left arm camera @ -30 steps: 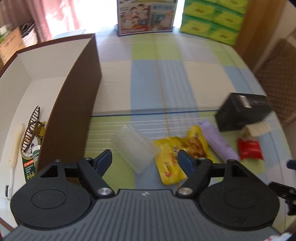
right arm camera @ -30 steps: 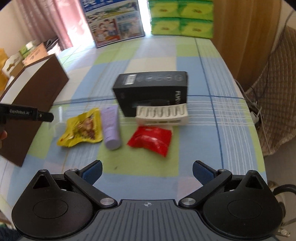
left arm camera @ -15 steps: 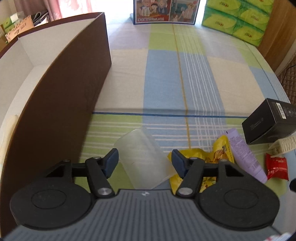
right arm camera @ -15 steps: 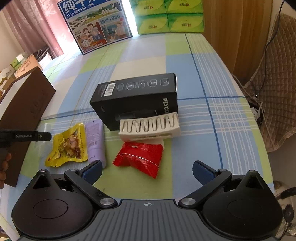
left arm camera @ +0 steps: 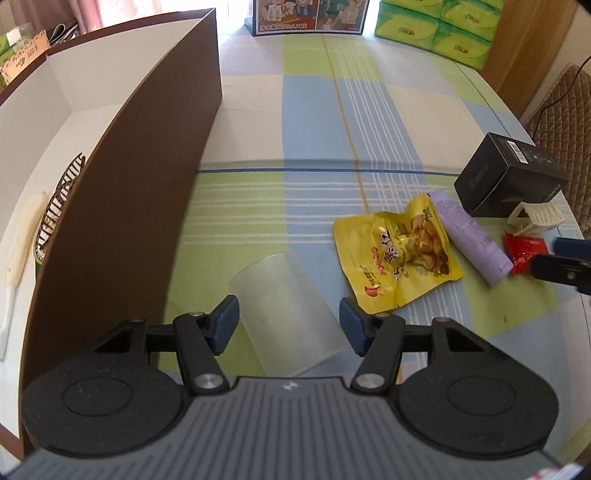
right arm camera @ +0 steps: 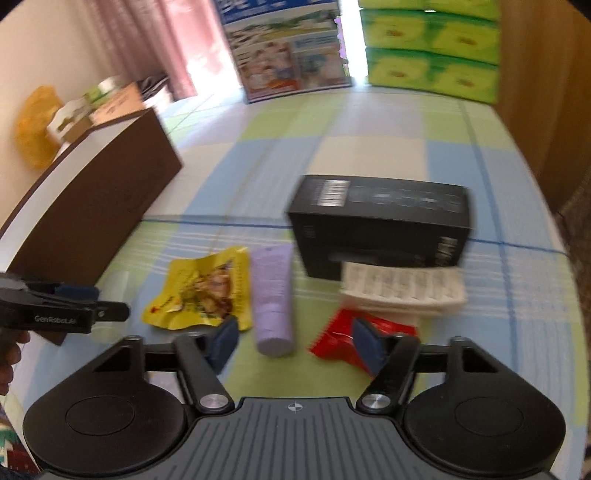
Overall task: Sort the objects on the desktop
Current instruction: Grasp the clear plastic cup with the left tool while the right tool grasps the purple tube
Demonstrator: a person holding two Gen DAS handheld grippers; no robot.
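A clear plastic cup (left arm camera: 288,310) lies on its side on the checked tablecloth. My left gripper (left arm camera: 289,322) is open, one finger on each side of the cup. To its right lie a yellow snack bag (left arm camera: 397,254), a purple tube (left arm camera: 471,236), a red packet (left arm camera: 524,247), a white rack (left arm camera: 537,218) and a black box (left arm camera: 513,177). My right gripper (right arm camera: 295,341) is open and empty, low over the near end of the purple tube (right arm camera: 273,291), between the yellow bag (right arm camera: 203,291) and the red packet (right arm camera: 343,339).
A large brown box (left arm camera: 122,192) with a white inside stands at the left and holds a comb and a toothbrush. Green tissue packs (left arm camera: 443,26) and a printed carton (left arm camera: 310,14) stand at the table's far end. A chair (left arm camera: 561,107) is at the right.
My left gripper has come down and forward, so the cup now lies between its fingers. My right gripper has moved left and lower toward the purple tube, and its fingers have narrowed.
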